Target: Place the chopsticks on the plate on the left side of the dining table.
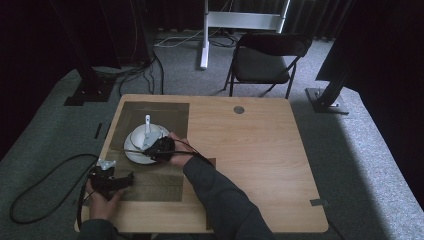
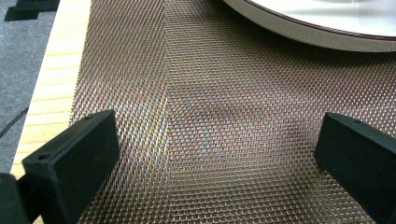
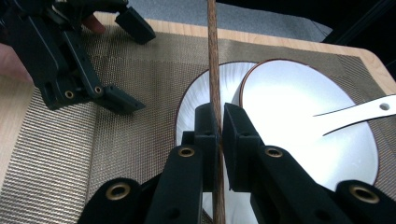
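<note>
The thin wooden chopstick (image 3: 214, 70) stands upright at the centre of the right gripper view, clamped between the jaws of the right gripper (image 3: 218, 123), over the white plate (image 3: 196, 100) and bowl (image 3: 299, 135). It seems light, stiff and smooth; a grip near its middle should keep it from swinging. The left gripper (image 2: 215, 149), lower in the frame, hangs released over the woven mat (image 2: 210, 93).

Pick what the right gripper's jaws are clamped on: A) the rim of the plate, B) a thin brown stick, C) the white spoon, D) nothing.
B: in the right gripper view, the right gripper has its jaws shut on a thin brown stick that rises above the plate.
</note>
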Demonstrator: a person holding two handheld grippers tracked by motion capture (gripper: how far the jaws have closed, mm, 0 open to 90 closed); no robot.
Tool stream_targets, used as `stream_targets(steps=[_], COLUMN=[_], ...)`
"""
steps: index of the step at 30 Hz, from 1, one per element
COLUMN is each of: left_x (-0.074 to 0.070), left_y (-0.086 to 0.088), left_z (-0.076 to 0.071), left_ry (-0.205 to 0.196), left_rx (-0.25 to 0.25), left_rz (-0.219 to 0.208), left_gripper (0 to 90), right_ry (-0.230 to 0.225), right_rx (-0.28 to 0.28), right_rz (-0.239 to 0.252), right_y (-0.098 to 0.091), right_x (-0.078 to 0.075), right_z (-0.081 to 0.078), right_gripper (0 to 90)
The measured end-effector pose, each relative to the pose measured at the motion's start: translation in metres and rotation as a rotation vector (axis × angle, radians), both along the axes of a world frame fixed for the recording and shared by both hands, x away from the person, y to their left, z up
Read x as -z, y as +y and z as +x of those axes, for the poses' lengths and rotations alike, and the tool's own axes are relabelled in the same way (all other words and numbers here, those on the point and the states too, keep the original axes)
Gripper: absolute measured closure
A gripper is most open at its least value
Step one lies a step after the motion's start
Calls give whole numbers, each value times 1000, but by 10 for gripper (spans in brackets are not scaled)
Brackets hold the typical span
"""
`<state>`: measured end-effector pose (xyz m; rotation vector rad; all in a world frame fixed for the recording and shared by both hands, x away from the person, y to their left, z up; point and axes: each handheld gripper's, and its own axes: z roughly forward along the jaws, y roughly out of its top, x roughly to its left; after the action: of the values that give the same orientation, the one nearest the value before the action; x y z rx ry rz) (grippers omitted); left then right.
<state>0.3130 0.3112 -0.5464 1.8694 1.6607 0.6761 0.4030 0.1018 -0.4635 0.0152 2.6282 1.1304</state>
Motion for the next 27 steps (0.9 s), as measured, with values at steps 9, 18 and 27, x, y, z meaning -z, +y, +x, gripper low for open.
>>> stream_targets(steps=[9, 18, 27], left_x=[0, 0, 0], left_y=[0, 0, 0], left_z=[0, 0, 0], left_ry=[1, 2, 1], left_rx=[0, 1, 0], left_rz=[0, 1, 0], left_gripper=[2, 2, 2], right_ry=[2, 13, 12], right_rx=[-4, -1, 0], right_rz=[-13, -31, -52], right_y=[6, 11, 14], right_x=[8, 17, 24], right_z=[3, 7, 9], right_gripper=[848, 849, 848])
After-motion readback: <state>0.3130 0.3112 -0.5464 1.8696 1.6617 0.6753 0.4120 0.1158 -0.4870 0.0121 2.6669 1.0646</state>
